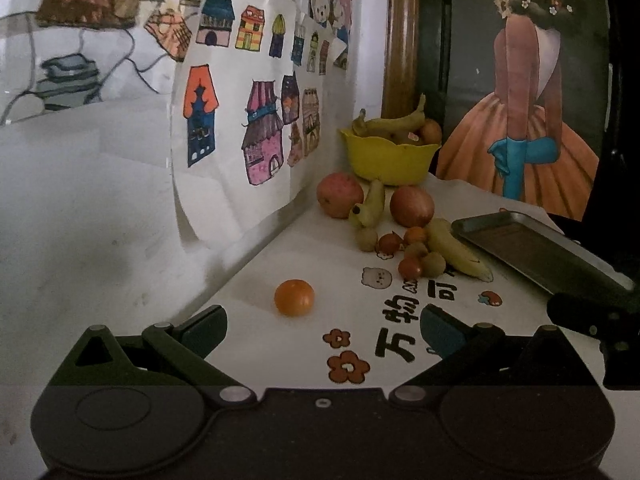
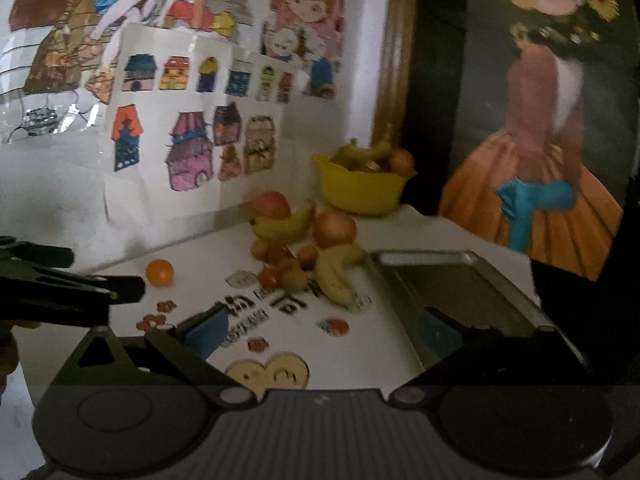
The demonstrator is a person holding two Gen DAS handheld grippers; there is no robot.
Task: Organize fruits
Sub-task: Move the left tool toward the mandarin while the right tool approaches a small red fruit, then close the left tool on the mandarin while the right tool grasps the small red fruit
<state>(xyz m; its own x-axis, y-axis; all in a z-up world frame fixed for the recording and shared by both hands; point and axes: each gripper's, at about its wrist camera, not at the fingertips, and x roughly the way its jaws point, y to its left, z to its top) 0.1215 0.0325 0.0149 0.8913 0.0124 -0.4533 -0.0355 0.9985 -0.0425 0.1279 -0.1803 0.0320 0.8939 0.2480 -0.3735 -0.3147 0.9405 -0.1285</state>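
A lone orange tangerine (image 1: 294,297) lies on the white table just ahead of my open left gripper (image 1: 324,330), slightly left of its middle. Farther back sits a pile of fruit: two red apples (image 1: 340,194), two bananas (image 1: 456,249) and several small round fruits (image 1: 412,254). A yellow bowl (image 1: 386,158) at the back corner holds bananas and other fruit. In the right wrist view my right gripper (image 2: 324,330) stands open and empty near the table's front, with the tangerine (image 2: 159,272) to its far left and the bowl (image 2: 360,192) beyond the pile.
A shallow metal tray (image 1: 536,246) lies on the right side of the table; in the right wrist view the tray (image 2: 452,288) reaches under my right finger. Drawings cover the wall at left, a framed painting stands at back right. The left gripper's body (image 2: 60,284) shows at the left edge.
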